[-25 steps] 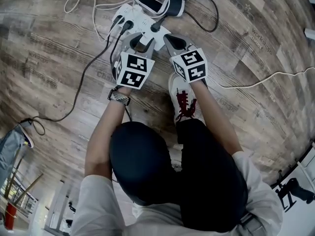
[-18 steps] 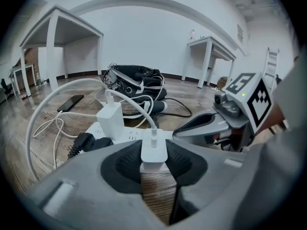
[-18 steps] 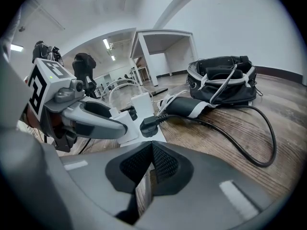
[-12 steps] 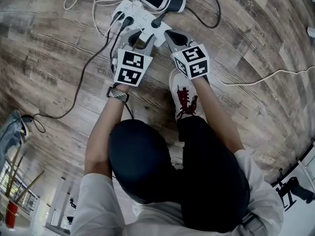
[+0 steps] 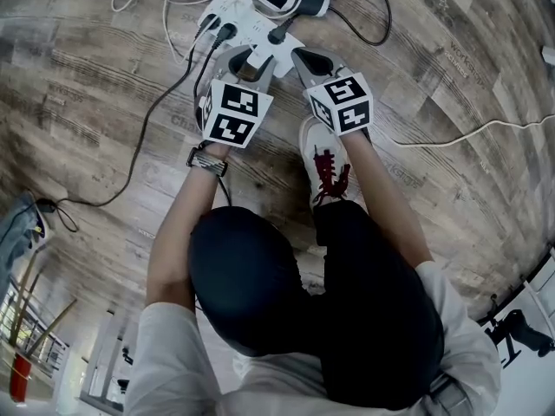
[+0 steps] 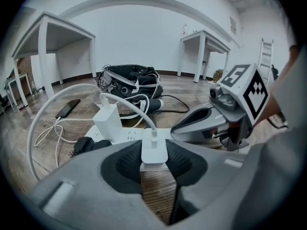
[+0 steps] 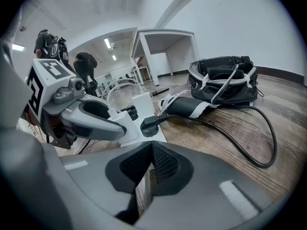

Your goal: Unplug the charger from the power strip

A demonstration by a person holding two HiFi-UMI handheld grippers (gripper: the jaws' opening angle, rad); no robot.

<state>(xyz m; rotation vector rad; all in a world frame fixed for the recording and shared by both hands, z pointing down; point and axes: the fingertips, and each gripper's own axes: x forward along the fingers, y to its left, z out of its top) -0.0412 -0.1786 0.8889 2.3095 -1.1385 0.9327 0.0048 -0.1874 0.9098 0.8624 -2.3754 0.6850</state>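
Left claw (image 6: 154, 166), black-padded jaws pressed on either side of a small white cube charger (image 6: 154, 150) with white cable, seated on a flat white power strip (image 6: 125, 136). A tall white adapter (image 6: 108, 121) stands beside it, with wooden floor (image 6: 201, 97) beyond.

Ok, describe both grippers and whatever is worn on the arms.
The left gripper and right gripper are matching grey plastic shells, each with two curved jaws lined with black textured pads. Each carries a white cube printed with black square markers. A patterned wristband sits on the left wrist. Pale short sleeves leave the forearms bare.
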